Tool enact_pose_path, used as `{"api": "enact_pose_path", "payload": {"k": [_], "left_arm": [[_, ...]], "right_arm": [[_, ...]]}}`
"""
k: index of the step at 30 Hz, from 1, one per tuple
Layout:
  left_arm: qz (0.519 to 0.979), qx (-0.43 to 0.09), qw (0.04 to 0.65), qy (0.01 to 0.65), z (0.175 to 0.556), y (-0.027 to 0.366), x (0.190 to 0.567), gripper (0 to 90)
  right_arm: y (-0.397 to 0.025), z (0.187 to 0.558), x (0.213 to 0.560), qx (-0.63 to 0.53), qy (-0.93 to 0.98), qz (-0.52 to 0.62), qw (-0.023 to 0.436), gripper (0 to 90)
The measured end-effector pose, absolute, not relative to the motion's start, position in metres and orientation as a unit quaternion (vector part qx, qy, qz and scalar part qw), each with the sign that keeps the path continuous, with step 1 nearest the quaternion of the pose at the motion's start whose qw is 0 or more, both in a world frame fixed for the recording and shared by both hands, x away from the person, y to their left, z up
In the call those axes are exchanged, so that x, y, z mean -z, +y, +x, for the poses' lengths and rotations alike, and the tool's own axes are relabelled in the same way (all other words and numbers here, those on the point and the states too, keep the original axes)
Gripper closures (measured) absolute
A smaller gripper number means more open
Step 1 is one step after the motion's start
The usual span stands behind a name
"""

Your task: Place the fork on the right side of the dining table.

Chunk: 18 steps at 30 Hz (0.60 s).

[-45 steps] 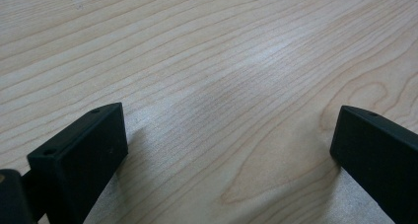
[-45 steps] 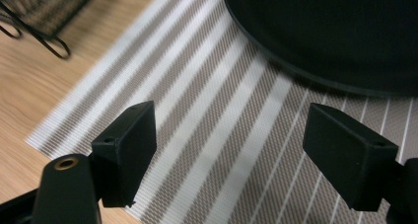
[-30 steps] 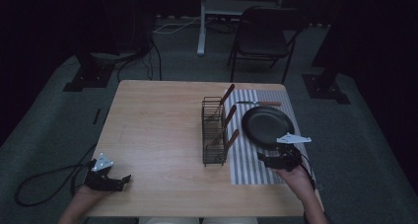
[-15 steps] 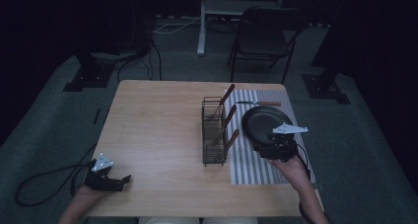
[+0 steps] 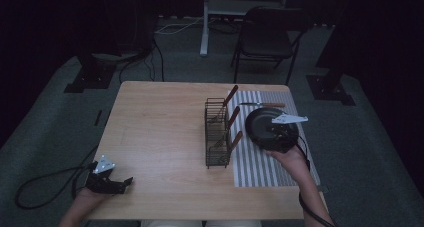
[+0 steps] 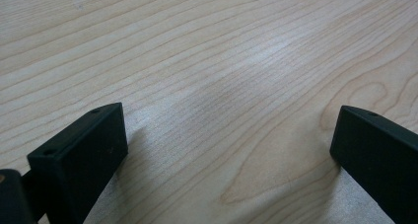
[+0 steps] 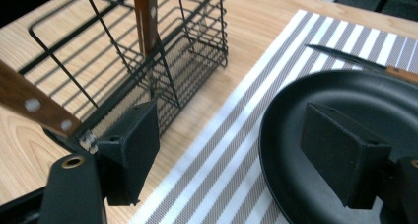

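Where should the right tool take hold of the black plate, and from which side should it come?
Probably the near rim of the black plate, coming from the person's side. The plate lies flat on the striped mat, so only its raised edge offers a grip. The right tool is open with one jaw over the plate and one outside the rim.

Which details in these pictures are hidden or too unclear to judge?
- Right gripper, high view: its fingers are hidden under its own body, over the black plate.
- Utensil heads in the wire caddy, high view: too small and dark to identify.
- Knife, right gripper view: handle end cut off by the picture's edge.
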<state>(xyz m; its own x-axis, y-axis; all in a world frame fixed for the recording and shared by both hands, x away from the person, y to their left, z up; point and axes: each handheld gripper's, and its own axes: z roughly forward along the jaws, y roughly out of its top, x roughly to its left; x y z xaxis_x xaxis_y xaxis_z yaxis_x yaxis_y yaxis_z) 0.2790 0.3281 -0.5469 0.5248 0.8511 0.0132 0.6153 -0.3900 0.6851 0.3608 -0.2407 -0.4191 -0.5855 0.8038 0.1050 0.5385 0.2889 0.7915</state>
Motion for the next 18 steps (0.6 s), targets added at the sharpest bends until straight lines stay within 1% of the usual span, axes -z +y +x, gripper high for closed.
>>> {"api": "enact_pose_path", "payload": {"k": [18], "left_arm": [[0.813, -0.185, 0.319, 0.451, 0.279, 0.328, 0.547, 0.8]], "right_arm": [[-0.221, 0.376, 0.395, -0.445, 0.778, 0.416, 0.152, 23.3]]}}
